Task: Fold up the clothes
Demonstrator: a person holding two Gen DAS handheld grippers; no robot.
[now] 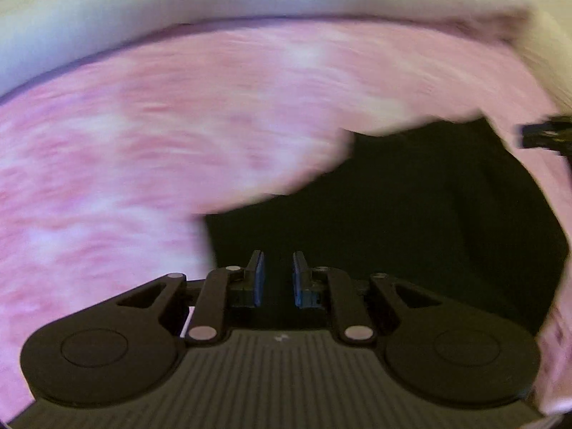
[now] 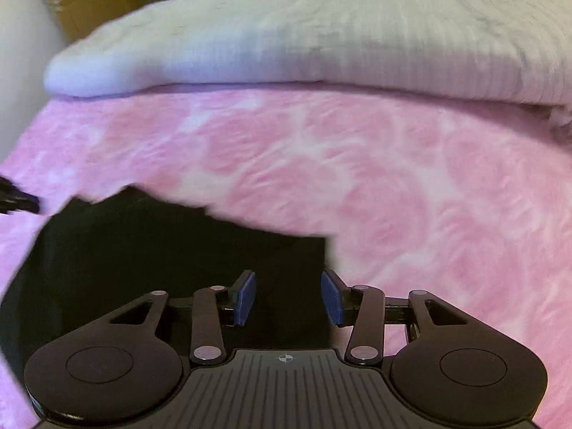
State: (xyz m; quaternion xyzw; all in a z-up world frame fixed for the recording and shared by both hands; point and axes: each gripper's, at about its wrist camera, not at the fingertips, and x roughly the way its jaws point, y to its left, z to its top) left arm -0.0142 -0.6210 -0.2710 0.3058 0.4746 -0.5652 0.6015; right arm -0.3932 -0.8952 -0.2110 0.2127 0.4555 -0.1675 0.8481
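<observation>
Both tools hold nothing: the left gripper (image 1: 278, 279) has its pads narrowly parted, the right gripper (image 2: 289, 298) stands wider. Both hover over a black garment (image 2: 150, 250) lying on the pink blanket (image 2: 393, 178) (blurred, its folds unreadable). Whether it is spread for folding or already folded, I cannot tell. No writing is legible.

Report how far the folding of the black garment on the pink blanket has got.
Done: nothing clearly; the black garment lies on the pink blanket, and whether it has any fold yet is too dark and blurred to tell. In hand: nothing. The left claw and right claw both hover over it, open and empty. Left: gripping the edges and making the folds. The white duvet behind is untouched.
</observation>
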